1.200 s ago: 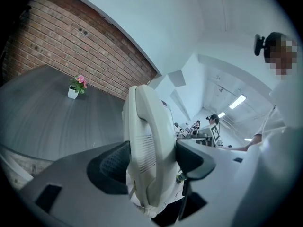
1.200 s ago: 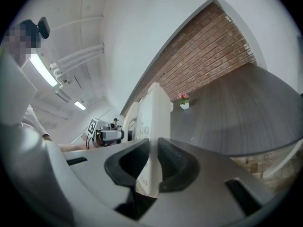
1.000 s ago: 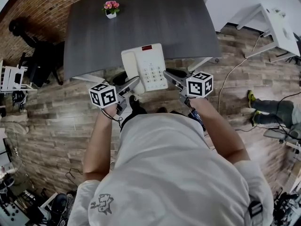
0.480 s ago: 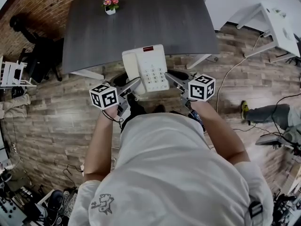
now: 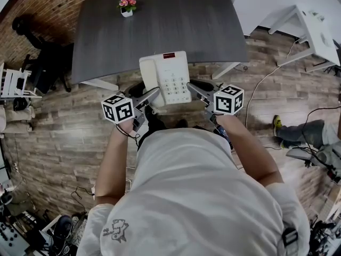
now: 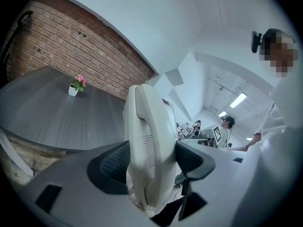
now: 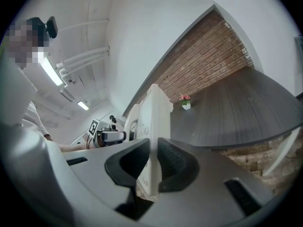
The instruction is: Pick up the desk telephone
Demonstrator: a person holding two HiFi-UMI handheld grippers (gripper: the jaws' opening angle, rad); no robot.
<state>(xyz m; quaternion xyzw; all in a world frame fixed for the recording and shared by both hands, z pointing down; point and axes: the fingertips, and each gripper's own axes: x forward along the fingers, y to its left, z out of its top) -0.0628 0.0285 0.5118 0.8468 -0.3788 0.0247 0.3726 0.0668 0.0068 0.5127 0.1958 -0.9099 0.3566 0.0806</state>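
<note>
The white desk telephone (image 5: 165,79), with a keypad and a small red display, is held up in front of the near edge of the dark grey desk (image 5: 160,20). My left gripper (image 5: 152,96) is shut on its left side. In the left gripper view the handset (image 6: 147,141) fills the gap between the pads of the left gripper (image 6: 151,167). My right gripper (image 5: 193,87) is shut on the phone's thin right edge. The right gripper view shows the telephone (image 7: 154,122) edge-on, pinched between the right gripper's (image 7: 154,167) ribbed pads.
A small pot of pink flowers (image 5: 126,7) stands at the desk's far left. A dark chair (image 5: 45,63) is left of the desk and a white table (image 5: 311,28) at the upper right. Cables and a person's legs (image 5: 309,132) lie on the wooden floor at right.
Both grippers and the telephone keep their place. The legs on the floor at the right edge have shifted.
</note>
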